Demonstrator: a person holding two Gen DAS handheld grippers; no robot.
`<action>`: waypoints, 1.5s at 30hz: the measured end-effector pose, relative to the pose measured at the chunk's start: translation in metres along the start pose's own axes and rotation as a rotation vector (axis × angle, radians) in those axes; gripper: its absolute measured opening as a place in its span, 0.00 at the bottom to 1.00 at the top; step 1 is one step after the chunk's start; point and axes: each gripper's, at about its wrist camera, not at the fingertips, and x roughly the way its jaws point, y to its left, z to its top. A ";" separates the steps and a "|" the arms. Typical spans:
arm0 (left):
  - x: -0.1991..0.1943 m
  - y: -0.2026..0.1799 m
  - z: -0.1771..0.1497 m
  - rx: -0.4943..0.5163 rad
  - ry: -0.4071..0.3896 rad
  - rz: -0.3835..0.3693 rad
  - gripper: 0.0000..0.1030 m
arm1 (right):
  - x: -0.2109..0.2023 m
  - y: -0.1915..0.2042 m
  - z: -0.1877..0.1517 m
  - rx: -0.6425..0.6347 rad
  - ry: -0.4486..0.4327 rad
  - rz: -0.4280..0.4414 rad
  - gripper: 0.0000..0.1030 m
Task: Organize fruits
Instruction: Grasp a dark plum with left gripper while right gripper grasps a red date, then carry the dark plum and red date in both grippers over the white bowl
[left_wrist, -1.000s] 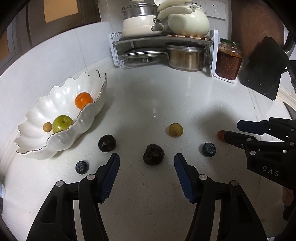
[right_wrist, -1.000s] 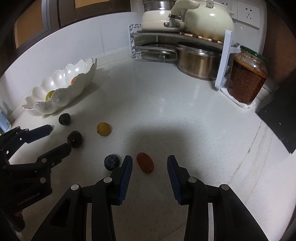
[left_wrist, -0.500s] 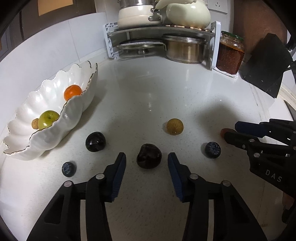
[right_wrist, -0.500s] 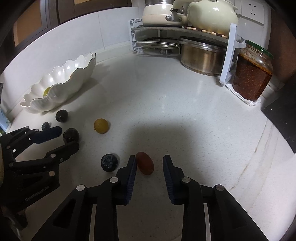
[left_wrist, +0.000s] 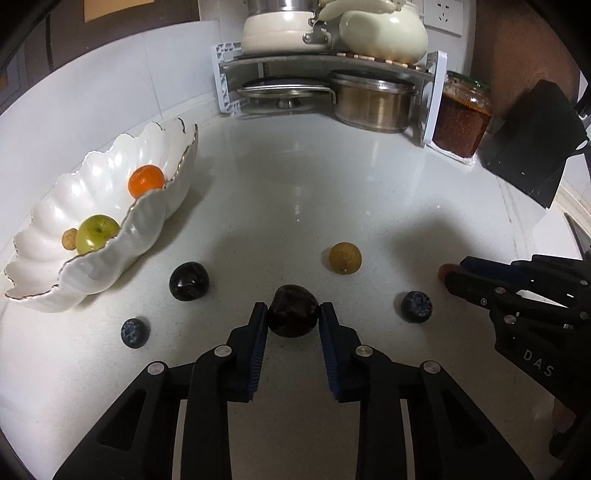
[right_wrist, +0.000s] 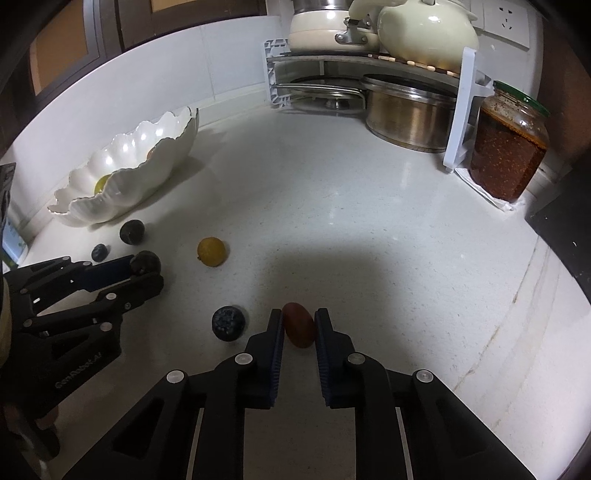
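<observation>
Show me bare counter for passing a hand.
Bare counter runs from the bowl to the jar, before the pot rack. Crowded near both grippers: plums, blueberries and a yellow fruit.

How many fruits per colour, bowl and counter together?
Dark, near-black: 2
Blue: 2
Yellow-brown: 2
Orange: 1
Green: 1
Reddish: 1
Total: 9
</observation>
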 end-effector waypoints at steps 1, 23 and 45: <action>-0.002 0.000 0.000 -0.004 -0.002 -0.002 0.28 | -0.002 0.000 0.000 -0.002 -0.003 -0.001 0.18; -0.077 0.020 0.006 -0.093 -0.119 0.060 0.28 | -0.061 0.035 0.025 -0.065 -0.148 0.049 0.18; -0.152 0.065 -0.006 -0.207 -0.252 0.203 0.28 | -0.104 0.096 0.052 -0.163 -0.300 0.142 0.18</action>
